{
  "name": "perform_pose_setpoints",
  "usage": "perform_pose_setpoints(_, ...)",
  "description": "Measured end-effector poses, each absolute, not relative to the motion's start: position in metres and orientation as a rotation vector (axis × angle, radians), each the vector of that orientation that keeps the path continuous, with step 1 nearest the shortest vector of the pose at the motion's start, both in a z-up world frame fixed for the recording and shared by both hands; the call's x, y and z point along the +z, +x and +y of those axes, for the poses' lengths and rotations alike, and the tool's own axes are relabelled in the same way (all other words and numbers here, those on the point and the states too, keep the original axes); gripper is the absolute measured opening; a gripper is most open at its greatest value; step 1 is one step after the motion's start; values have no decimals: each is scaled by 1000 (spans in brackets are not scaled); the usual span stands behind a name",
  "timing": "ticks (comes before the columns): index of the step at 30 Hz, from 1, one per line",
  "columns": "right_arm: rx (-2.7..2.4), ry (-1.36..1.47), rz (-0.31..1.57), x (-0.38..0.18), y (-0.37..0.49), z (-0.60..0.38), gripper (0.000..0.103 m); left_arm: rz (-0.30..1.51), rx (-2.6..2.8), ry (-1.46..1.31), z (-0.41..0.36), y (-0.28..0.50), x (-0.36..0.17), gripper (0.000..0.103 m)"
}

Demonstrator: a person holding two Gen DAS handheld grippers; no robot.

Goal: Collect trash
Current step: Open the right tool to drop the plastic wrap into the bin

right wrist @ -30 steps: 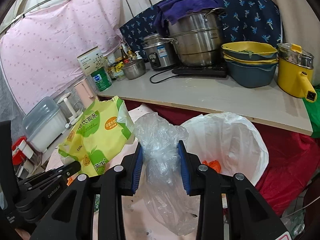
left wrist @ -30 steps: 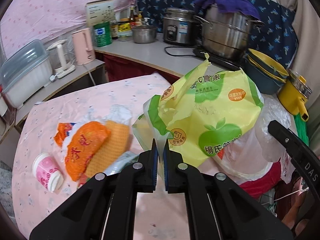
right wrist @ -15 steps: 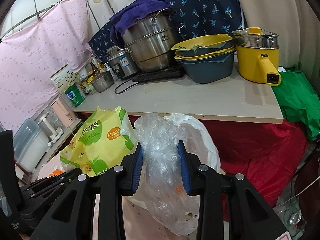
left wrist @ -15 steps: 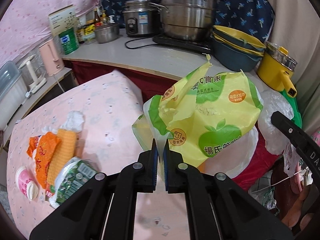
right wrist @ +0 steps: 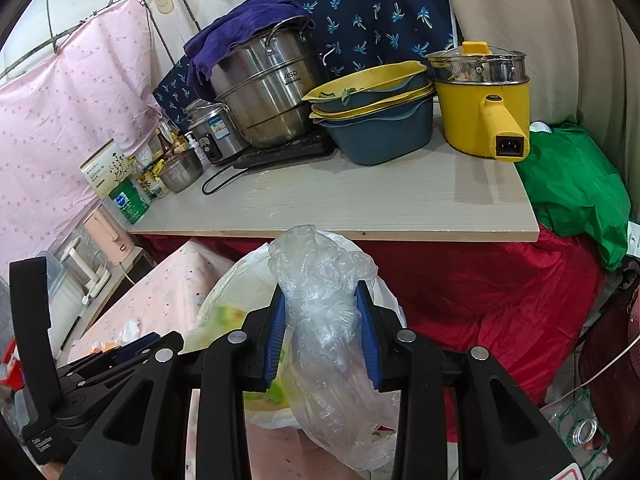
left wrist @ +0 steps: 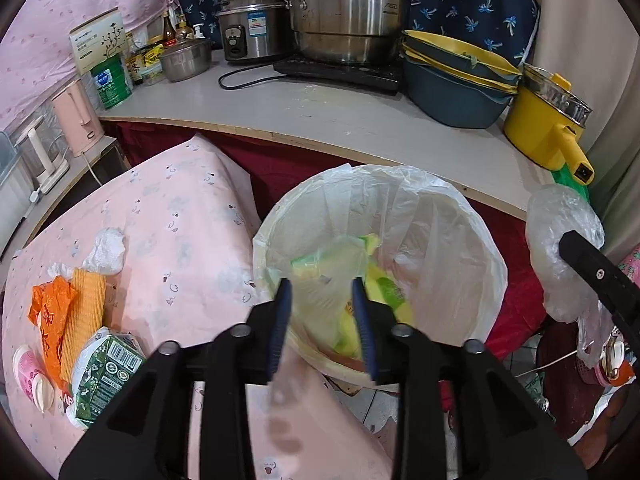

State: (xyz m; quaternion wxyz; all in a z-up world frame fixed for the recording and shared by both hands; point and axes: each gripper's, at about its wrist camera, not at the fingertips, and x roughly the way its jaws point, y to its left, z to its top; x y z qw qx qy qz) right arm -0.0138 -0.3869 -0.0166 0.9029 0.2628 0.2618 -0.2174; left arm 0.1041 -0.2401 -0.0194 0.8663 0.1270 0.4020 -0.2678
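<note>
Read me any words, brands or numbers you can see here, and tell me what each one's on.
"ASD": on the big steel steamer pot.
Green packet's barcode digits: too small to read.
Green can and white box labels: too small to read.
Rice cooker sticker: blurred.

Yellow-green wrapper [left wrist: 360, 280] blurred in bin; pink cup [left wrist: 30, 372] partly hidden, pic's left rim.

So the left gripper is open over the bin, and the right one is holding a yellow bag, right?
Not quite. The left gripper is open over the bin, but the right gripper holds a clear plastic bag, as the right wrist view shows. The yellow bag lies in the bin.
</note>
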Motion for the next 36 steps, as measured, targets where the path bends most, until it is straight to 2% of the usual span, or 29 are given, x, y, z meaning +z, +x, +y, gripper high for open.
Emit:
perform_pose_setpoints(8, -419, 536, 568, -23, 5, -378, 33, 839, -519, 247, -225, 112, -19, 51)
perform_pose_setpoints(20, -379, 506, 606, -31, 44, -368, 37, 830, -471, 220, -196, 123, -18, 60)
perform_pose_setpoints(24, -370, 496, 606, -32, 54, -363, 46, 820, -452, 214, -188, 126, -16, 69)
perform_pose_setpoints(30, -367, 486, 591, -25, 61, -355, 58, 809, -433, 196, -174, 128, -11, 76)
perform_pose_setpoints(36, -360, 467, 579, -14, 64, -346, 59, 802, -416, 167, -157, 129, -7, 77)
